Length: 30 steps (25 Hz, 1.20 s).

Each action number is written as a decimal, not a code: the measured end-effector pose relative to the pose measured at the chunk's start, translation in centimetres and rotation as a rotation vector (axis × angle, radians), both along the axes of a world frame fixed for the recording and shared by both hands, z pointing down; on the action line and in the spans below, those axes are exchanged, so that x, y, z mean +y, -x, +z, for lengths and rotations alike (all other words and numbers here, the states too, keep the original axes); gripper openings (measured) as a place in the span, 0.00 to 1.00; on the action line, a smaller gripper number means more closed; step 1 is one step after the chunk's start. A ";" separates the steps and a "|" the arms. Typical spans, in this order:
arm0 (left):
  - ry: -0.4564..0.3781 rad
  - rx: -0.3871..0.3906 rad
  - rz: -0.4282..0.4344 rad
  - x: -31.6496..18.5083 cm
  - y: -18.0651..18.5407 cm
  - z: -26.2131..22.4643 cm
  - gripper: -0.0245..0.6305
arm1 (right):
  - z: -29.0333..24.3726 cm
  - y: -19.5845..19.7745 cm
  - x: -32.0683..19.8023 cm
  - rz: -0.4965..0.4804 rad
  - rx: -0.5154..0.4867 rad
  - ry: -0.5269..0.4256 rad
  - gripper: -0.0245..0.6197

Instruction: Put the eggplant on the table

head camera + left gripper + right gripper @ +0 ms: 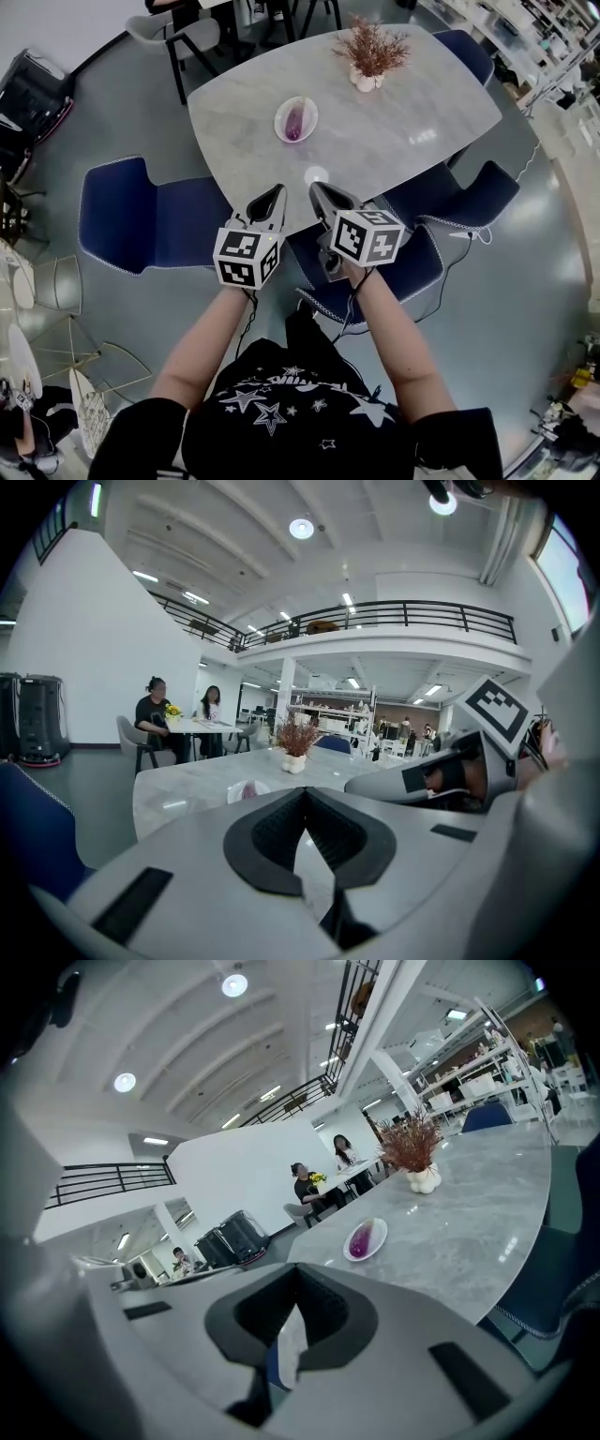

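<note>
A small purple eggplant [294, 123] lies on a white plate [307, 108] in the middle of the grey marble table [422, 112]. The right gripper view shows the eggplant [361, 1238] on its plate [372, 1250] some way ahead; the left gripper view shows only the plate [246, 789]. My left gripper [273, 199] and right gripper [322, 197] hover side by side at the table's near edge, well short of the plate. Both are shut with nothing between the jaws: the left gripper [304, 794] and the right gripper [298, 1275] have their tips meeting.
A white vase of dried reddish twigs [370, 54] stands at the table's far side. Blue chairs sit at the left [141, 216], right [473, 192] and just below my grippers [417, 267]. Two people sit at a distant table [155, 714].
</note>
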<state>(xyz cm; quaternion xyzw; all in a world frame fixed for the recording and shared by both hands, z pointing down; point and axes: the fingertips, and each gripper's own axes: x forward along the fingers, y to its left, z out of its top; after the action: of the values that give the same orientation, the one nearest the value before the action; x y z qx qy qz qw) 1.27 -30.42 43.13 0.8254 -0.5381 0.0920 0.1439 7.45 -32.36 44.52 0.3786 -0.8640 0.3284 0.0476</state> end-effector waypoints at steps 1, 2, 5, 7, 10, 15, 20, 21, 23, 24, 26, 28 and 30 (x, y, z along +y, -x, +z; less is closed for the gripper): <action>-0.002 0.004 0.002 0.5 0.2 0.0 0.05 | -0.1 0.2 0.5 0.002 0.006 -0.004 0.05; -0.003 0.008 0.004 1.1 0.4 -0.1 0.05 | -0.1 0.5 1.0 0.004 0.010 -0.007 0.05; -0.006 0.013 0.011 3.2 1.5 -0.3 0.05 | -0.3 1.7 3.2 0.006 0.023 -0.014 0.05; -0.010 0.017 0.011 4.7 2.5 -0.3 0.05 | -0.4 2.6 4.8 0.005 0.028 -0.021 0.05; -0.018 0.017 0.011 7.3 3.9 -0.6 0.05 | -0.8 3.7 7.2 0.018 0.001 -0.023 0.05; -0.030 0.016 0.013 12.7 6.4 -1.1 0.05 | -1.6 5.7 12.1 0.042 -0.016 -0.036 0.05; -0.039 0.019 0.021 18.8 8.7 -1.4 0.05 | -2.3 7.4 17.9 0.064 -0.030 -0.048 0.05; -0.041 0.024 0.022 20.0 9.3 -1.5 0.05 | -2.4 7.8 19.2 0.070 -0.032 -0.048 0.05; -0.049 0.034 0.027 22.5 10.3 -1.6 0.05 | -2.5 8.5 21.7 0.084 -0.035 -0.051 0.05; -0.054 0.036 0.033 23.8 10.7 -1.8 0.05 | -2.6 8.8 23.0 0.090 -0.035 -0.055 0.05; -0.062 0.040 0.043 26.3 11.4 -2.1 0.05 | -3.0 9.4 25.6 0.099 -0.032 -0.064 0.05; -0.066 0.053 0.048 28.4 11.8 -2.5 0.05 | -3.5 10.0 28.1 0.101 -0.019 -0.074 0.05; -0.072 0.071 0.055 30.2 12.1 -3.2 0.05 | -4.0 10.5 30.2 0.095 0.006 -0.084 0.05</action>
<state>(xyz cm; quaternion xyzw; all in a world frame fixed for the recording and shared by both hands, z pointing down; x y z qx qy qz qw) -10.79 -0.18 39.90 0.8473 -0.5126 0.0474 0.1306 -3.02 -2.13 40.51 0.4217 -0.8580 0.2926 0.0186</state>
